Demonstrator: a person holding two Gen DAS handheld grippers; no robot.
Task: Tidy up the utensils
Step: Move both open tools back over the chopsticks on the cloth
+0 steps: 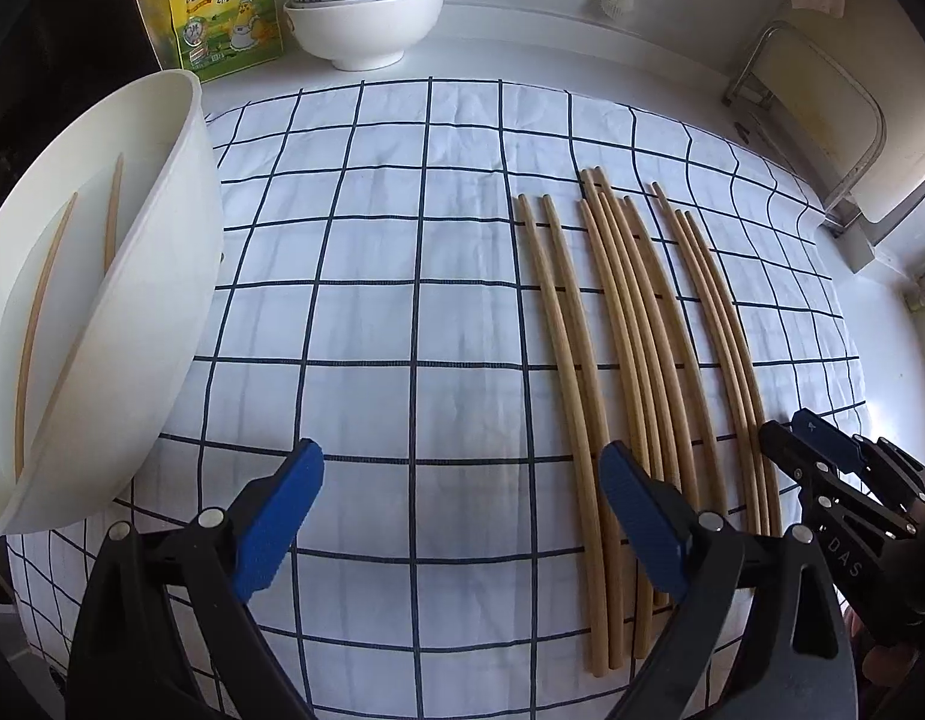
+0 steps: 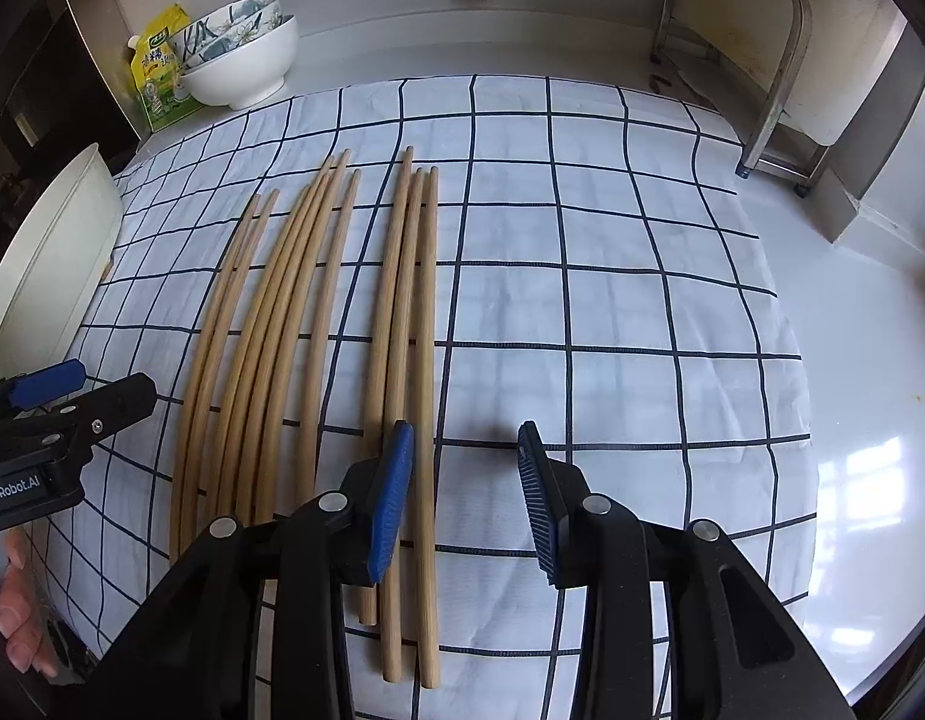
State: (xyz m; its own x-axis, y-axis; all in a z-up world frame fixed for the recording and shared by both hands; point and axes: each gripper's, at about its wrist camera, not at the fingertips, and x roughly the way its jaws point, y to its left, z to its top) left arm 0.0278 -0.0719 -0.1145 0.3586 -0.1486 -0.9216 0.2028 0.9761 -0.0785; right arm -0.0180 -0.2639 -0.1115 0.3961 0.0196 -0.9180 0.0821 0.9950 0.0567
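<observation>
Nine wooden chopsticks (image 1: 636,324) lie on the checked cloth (image 1: 372,360): two at the left, four in the middle, three at the right. Two more chopsticks (image 1: 36,324) lie inside the one white tub (image 1: 156,276). At the back of the table (image 2: 852,360) stand three stacked bowls (image 1: 366,6), one yellow seasoning pouch (image 1: 225,12) and one metal rack (image 2: 756,60).

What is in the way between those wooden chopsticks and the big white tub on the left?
Nothing visible. Between the chopsticks and the tub lies only bare checked cloth. The left gripper hangs open above that stretch, holding nothing. Two chopsticks already lie in the tub.
</observation>
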